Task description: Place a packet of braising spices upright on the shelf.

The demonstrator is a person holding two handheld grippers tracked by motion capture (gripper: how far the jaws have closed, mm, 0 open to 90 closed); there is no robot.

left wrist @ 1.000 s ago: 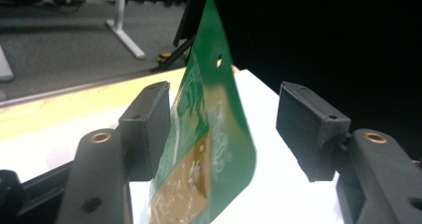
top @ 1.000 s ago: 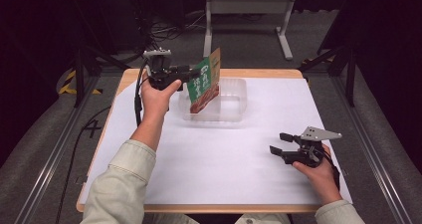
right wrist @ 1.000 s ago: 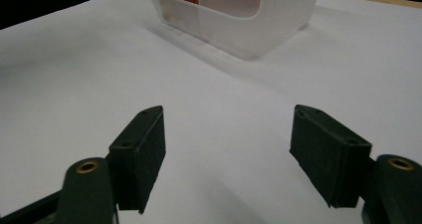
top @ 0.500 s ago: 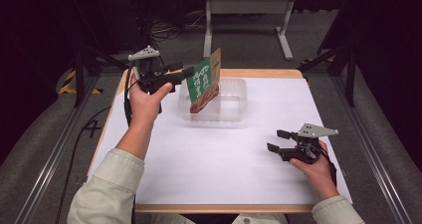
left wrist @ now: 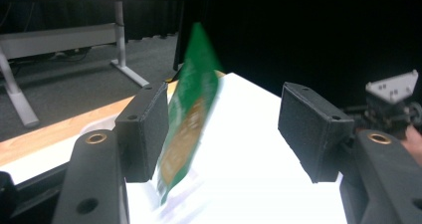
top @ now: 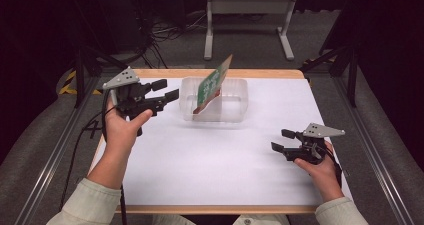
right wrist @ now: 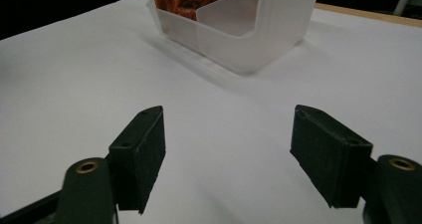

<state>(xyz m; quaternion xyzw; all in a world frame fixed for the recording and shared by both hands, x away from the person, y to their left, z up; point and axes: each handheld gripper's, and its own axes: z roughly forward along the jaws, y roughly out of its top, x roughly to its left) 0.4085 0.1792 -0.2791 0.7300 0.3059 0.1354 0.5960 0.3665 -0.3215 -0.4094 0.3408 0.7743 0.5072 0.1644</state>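
A green snack packet (top: 212, 85) with an orange-red lower end stands tilted in a clear plastic container (top: 239, 99) at the back middle of the white-covered table (top: 210, 170). Nothing holds it. My left gripper (top: 169, 89) is open, held above the table just left of the container, apart from the packet. In the left gripper view the blurred packet (left wrist: 189, 109) shows between the open jaws of the left gripper (left wrist: 224, 127), farther off. My right gripper (top: 280, 140) rests open near the table's right side. In the right gripper view its jaws (right wrist: 229, 154) stand wide apart, facing the container (right wrist: 249, 30).
A metal stand (top: 250, 7) is on the floor beyond the table, with cables (top: 165, 32) to its left. Aluminium rails (top: 45, 160) run along both sides of the table. A wooden edge (top: 260, 74) borders the white sheet at the back.
My left gripper has let go of the packet and drawn back to the left. The packet has tipped over to the right in the container. The right gripper has barely moved.
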